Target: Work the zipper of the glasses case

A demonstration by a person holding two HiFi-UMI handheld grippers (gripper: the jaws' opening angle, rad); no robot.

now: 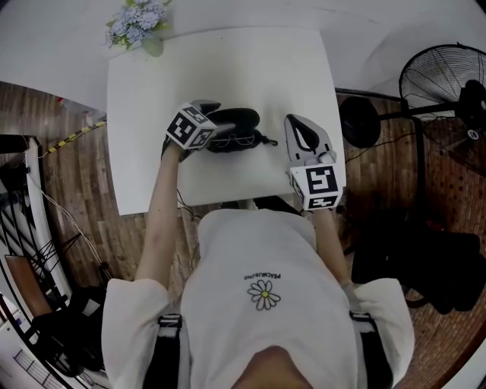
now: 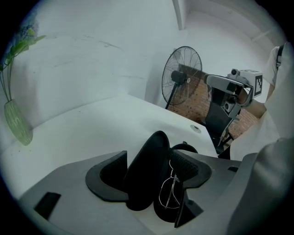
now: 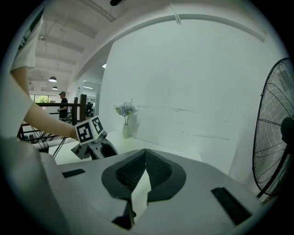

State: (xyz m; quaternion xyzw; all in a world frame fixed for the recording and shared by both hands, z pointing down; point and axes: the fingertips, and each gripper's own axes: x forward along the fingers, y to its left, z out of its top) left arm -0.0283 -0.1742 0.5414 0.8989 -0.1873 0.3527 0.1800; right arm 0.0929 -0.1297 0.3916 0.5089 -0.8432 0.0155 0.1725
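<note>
A black glasses case (image 1: 235,129) lies unzipped near the middle of the white table (image 1: 152,91), its lid (image 2: 147,170) tilted up. Wire-framed glasses (image 2: 171,190) rest in its lower half. My left gripper (image 1: 216,121) is at the case's left end, slanting down. In the left gripper view its jaws stand wide, one on each side of the raised lid, and the pads (image 2: 108,176) are not pressing on it. My right gripper (image 1: 292,121) hovers to the right of the case, apart from it. In the right gripper view its pads (image 3: 156,172) meet with nothing between them.
A vase of pale flowers (image 1: 140,23) stands at the table's far left corner. A standing fan (image 1: 444,83) is on the wooden floor to the right of the table. The table's front edge is close to my body.
</note>
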